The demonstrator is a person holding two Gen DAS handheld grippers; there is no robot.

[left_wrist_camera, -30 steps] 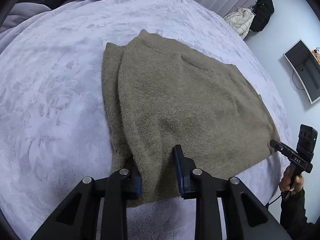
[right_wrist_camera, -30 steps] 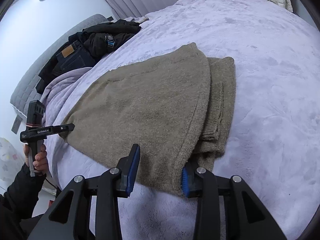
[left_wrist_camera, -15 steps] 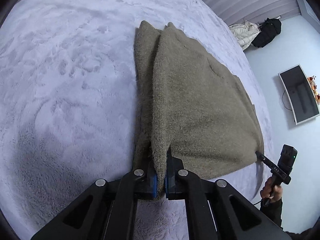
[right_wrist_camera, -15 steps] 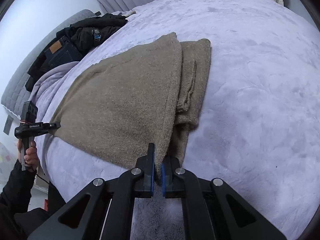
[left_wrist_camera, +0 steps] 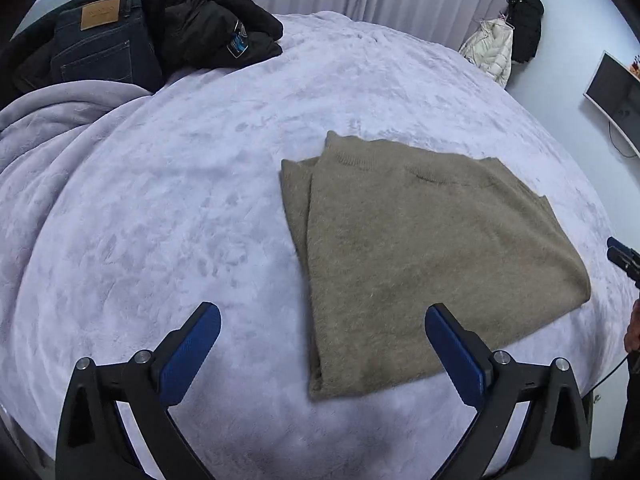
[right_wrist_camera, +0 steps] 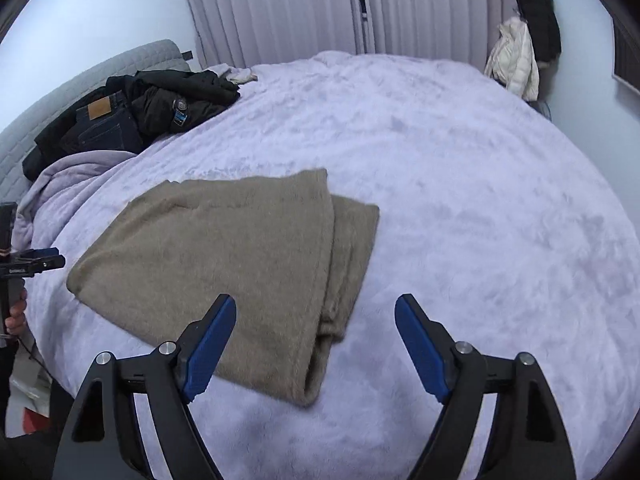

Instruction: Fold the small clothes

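A tan knit sweater (left_wrist_camera: 420,248) lies folded flat on the lilac bed cover (left_wrist_camera: 168,208), with a folded sleeve edge showing along its left side. It also shows in the right wrist view (right_wrist_camera: 224,256). My left gripper (left_wrist_camera: 322,344) is wide open and empty, held above the sweater's near left corner. My right gripper (right_wrist_camera: 316,336) is wide open and empty, above the sweater's near right corner. Each gripper shows at the edge of the other's view, the right one (left_wrist_camera: 622,256) and the left one (right_wrist_camera: 30,264).
Dark jeans (left_wrist_camera: 100,48) and a black jacket (left_wrist_camera: 216,28) lie piled at the head of the bed. A bunched lilac blanket (left_wrist_camera: 48,120) sits below them. Curtains, hanging coats (right_wrist_camera: 528,40) and a wall monitor (left_wrist_camera: 612,92) stand beyond the bed.
Both grippers closed on the sweater's near corners, lifted them half a second ago, then let go. Now both are wide open and pulled back; the sweater lies flat.
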